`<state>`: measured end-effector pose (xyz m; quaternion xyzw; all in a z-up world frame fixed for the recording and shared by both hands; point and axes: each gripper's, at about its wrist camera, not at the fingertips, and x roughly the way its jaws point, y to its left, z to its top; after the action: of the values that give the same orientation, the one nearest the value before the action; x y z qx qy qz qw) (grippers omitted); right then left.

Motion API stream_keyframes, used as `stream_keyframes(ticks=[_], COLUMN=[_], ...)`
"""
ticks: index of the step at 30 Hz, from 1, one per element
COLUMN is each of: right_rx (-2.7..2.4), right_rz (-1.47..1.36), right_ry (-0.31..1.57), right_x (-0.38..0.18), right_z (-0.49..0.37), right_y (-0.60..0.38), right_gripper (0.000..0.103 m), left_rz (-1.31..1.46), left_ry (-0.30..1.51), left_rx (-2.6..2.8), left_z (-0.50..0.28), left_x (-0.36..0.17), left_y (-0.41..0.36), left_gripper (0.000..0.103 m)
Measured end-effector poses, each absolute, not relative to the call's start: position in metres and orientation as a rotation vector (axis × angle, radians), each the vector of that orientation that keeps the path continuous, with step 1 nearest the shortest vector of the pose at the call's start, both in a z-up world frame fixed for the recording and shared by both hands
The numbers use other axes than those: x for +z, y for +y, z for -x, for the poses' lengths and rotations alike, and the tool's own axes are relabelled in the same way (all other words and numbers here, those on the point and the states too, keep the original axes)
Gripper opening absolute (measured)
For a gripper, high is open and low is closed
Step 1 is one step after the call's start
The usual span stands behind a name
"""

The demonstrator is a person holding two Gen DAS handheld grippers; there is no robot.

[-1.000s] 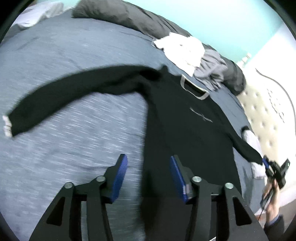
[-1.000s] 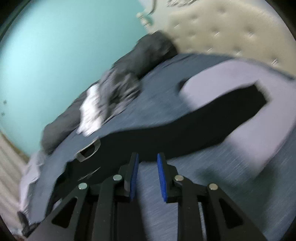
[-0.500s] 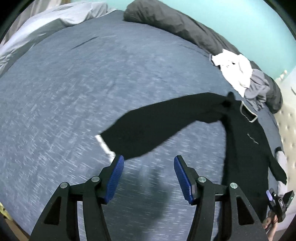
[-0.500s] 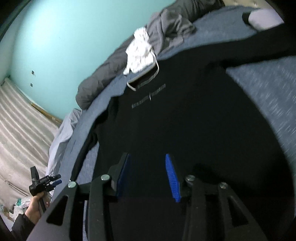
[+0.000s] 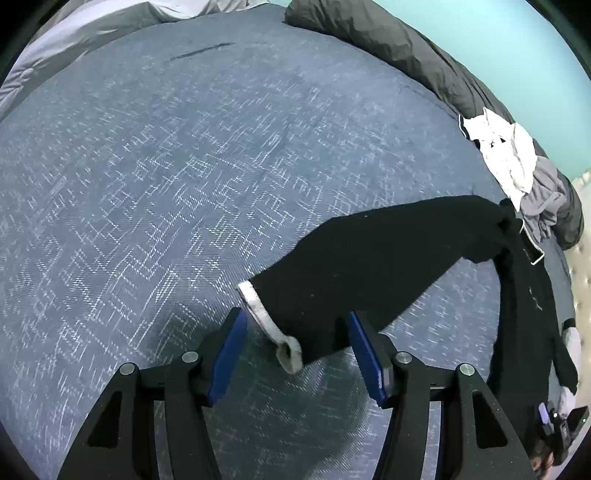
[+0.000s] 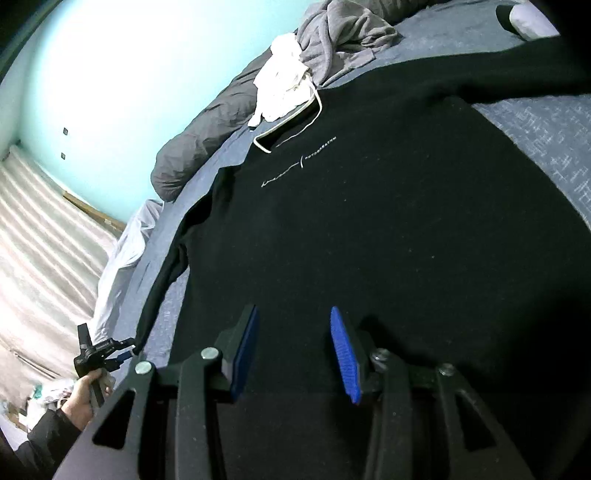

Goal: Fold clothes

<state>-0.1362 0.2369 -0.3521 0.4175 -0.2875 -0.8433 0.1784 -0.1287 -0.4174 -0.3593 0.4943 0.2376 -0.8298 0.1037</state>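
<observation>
Blue woven bedcover [image 5: 166, 206] fills the bed under my two grippers, and on it a black sweatshirt [image 6: 388, 221] lies spread flat with its front up, a small line of light lettering on the chest and a pale trimmed collar. One long sleeve [image 5: 369, 266] stretches out to the side, and its pale cuff [image 5: 273, 332] lies between the blue pads of my left gripper [image 5: 297, 356], whose jaws are spread and do not press on the cloth. My right gripper [image 6: 293, 350] hangs over the lower body of the sweatshirt, jaws also apart, holding nothing. Beyond the collar a white garment [image 6: 280, 88] and a grey garment [image 6: 343, 33] lie in a heap, against a rolled dark grey duvet [image 5: 406, 51] at the turquoise wall [image 6: 110, 74].
</observation>
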Motion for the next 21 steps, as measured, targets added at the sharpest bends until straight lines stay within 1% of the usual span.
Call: stream_keyframes(ticks=[1,2,3,4,5,6,7,8,13,16,21], right_rx=[-2.379,-2.371,-2.362,-2.354,-2.35,-2.351,-2.351,-2.352,-2.354,-2.354,-2.358], right_rz=[-1.177,-1.173,-1.17,-1.166,-1.168,-1.173,-1.177,-1.178,-1.17,-1.172,-1.167], right_ry=[-0.818,-0.826,-0.834,-0.842,-0.852,-0.85,-0.847,-0.845,-0.823,-0.827,-0.831], right_x=[-0.353,-0.354,-0.355,-0.355,-0.357,-0.359,-0.359,-0.359,-0.357,-0.358,-0.358], right_z=[0.136,0.137,0.137,0.137,0.138,0.138,0.138,0.138,0.137,0.137,0.137], right_y=[0.237,0.236,0.236,0.236,0.235,0.234,0.234,0.234,0.233,0.232,0.234], right_gripper=[0.041,0.041,0.041,0.041,0.041,0.041,0.041,0.041,0.041,0.041,0.041], left_rz=[-1.464,-1.47,-1.469,-1.466,-1.464,-1.452,-1.431,-1.409,-1.325,-1.258,-1.241], left_ry=[0.717,0.734,0.747,0.759,0.771,0.773,0.764,0.756,0.716,0.732,0.8], left_rx=[-2.442,-2.437,-2.433,-2.435,-2.44,-2.451,-2.468,-2.484,-2.542,-2.54,-2.461], left_z=[0.129,0.13,0.129,0.129,0.128,0.127,0.125,0.124,0.117,0.11,0.106], left_x=[-0.362,-0.365,-0.366,-0.367,-0.367,-0.364,-0.358,-0.353,-0.317,-0.294,-0.29], left_y=[-0.419,-0.421,-0.423,-0.426,-0.428,-0.43,-0.431,-0.433,-0.444,-0.46,-0.484], left_gripper=[0.053,0.04,0.034,0.031,0.023,0.019,0.018,0.009,0.007,0.007,0.007])
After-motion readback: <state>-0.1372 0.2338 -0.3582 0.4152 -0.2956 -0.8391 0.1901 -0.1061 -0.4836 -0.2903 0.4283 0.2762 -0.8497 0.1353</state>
